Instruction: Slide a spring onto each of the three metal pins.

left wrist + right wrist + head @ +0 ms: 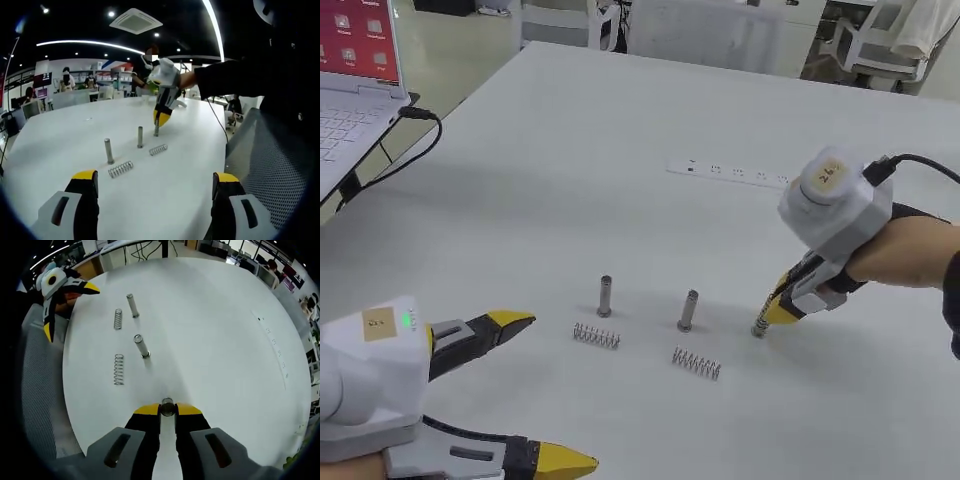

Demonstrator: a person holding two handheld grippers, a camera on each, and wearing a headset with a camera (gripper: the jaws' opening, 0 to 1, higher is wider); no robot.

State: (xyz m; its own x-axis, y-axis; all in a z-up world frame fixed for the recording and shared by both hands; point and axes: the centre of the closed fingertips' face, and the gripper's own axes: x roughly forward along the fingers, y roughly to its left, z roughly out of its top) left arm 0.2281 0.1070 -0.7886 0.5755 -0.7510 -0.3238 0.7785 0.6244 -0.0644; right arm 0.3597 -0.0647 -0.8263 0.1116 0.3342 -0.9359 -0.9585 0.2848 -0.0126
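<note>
Two bare metal pins (605, 296) (688, 310) stand upright on the white table (620, 150). A loose spring (596, 336) (696, 363) lies in front of each. At the right, my right gripper (778, 313) is shut on a third spring (760, 323), which sits around the third pin; in the right gripper view the pin's top (167, 406) shows between the yellow fingertips. My left gripper (545, 392) hovers open and empty at the near left, short of the pins (108, 151) (140, 137) and springs (120, 169) (158, 149).
A laptop (350, 70) with its black cable (420, 130) sits at the table's far left edge. A white power strip (730, 172) lies behind the pins. Chairs (700, 35) stand beyond the far edge, and a mesh chair (265, 150) is on the near side.
</note>
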